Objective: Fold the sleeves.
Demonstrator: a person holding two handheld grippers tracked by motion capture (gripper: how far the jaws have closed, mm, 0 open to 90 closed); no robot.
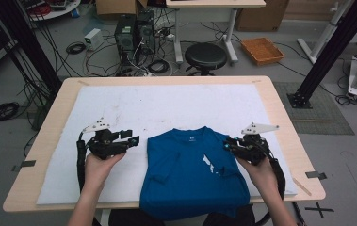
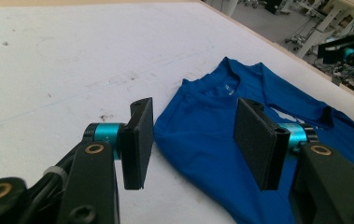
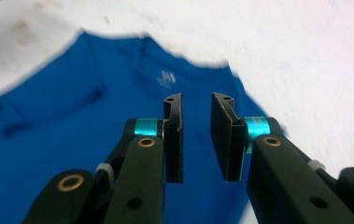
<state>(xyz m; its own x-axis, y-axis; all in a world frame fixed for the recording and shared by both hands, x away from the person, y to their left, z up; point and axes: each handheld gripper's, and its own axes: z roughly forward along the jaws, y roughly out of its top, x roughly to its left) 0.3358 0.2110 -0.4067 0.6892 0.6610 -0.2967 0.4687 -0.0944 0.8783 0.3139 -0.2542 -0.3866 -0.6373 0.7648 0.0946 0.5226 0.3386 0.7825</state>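
Blue T-shirt (image 1: pixel 190 172) lies partly folded on the desk (image 1: pixel 279 122). Left claw (image 1: pixel 133 140), at its nine o'clock, is spread and empty. Right claw (image 1: pixel 226 145), at three o'clock, stands slightly parted, gripping nothing.

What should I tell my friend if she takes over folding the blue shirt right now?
Left gripper: open, nothing between the jaws, beside the shirt's left edge.
Right gripper: open a little, nothing between the jaws, at the shirt's right edge.
Blue T-shirt: lies on the white mat, collar away from the person, bottom hem hanging over the near table edge. Its right side looks folded in over the front; the left sleeve is out flat.
Left to do, probably: fold the left side in, then fold it up from the bottom.
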